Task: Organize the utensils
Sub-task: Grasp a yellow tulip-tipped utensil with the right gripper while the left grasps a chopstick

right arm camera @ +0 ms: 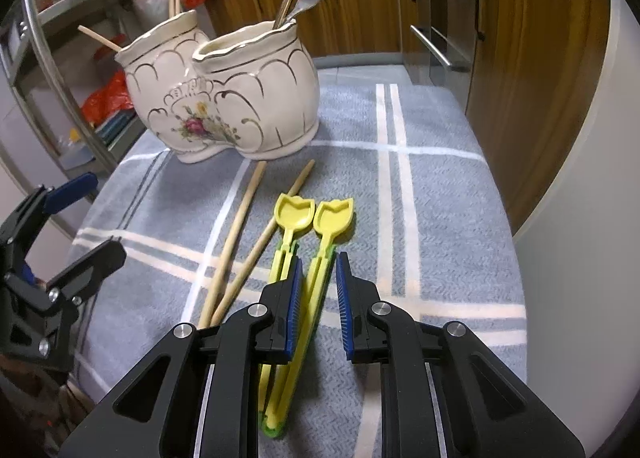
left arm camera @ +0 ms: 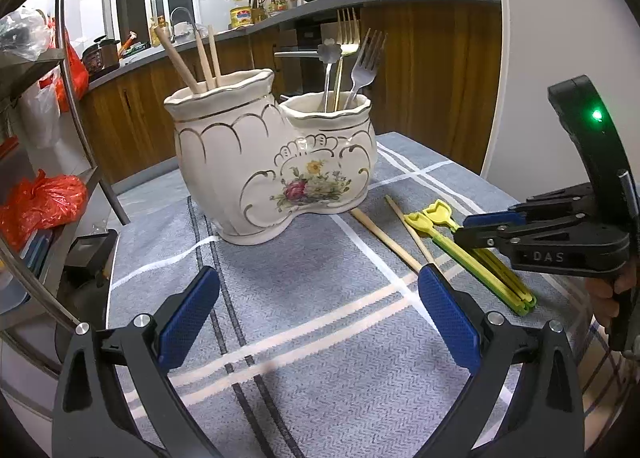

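Observation:
A white floral ceramic holder with two compartments stands on the grey cloth; it also shows in the right wrist view. Its taller compartment holds wooden chopsticks, the lower one holds forks. Two wooden chopsticks and yellow-green tongs lie on the cloth right of the holder. My right gripper is open, lowered over the tongs, with one tong arm between its blue pads. My left gripper is open and empty above the cloth in front of the holder.
The grey checked cloth covers a small table. A metal shelf with red bags stands at the left. Wooden kitchen cabinets and a counter with pots lie behind. A white wall edge is at the right.

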The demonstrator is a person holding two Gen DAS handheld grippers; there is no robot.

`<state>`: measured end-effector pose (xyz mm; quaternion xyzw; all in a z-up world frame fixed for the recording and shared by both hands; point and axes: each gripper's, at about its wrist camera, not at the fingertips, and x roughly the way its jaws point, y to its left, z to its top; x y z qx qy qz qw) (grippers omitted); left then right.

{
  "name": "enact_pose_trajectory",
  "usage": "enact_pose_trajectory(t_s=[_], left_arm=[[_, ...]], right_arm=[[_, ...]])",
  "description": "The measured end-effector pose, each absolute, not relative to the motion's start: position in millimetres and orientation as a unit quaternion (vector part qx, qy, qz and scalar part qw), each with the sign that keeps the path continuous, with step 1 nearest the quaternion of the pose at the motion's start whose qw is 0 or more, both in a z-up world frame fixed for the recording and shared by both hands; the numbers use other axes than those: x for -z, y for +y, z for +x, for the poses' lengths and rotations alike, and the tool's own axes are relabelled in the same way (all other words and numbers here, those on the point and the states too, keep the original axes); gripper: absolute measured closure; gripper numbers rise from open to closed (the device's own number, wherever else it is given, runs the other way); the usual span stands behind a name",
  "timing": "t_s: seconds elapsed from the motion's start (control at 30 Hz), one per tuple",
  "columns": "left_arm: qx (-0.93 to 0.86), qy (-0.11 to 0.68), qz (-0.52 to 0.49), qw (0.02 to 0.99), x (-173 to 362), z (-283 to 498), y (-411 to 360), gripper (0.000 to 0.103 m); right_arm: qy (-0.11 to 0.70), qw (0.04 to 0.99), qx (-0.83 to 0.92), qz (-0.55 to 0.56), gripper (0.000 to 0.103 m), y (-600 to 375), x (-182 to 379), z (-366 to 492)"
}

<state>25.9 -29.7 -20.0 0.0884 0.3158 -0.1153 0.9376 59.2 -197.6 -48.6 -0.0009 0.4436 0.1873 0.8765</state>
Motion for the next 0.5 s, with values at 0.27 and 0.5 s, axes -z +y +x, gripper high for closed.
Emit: enact_pose_trajectory(t_s=[0.27,0.5], left_arm=[[0.122,0.337,0.085,0.930,17,36,-48,0.006],[0.121,0.378,0.089,0.914,29,55,-81,0.011]], right_arm=[[0.428,0.887,-0.172,-0.020,0.092,-202,45,61],[0.404,0.898,-0.171,-0.017,0.092,-212,38,56]])
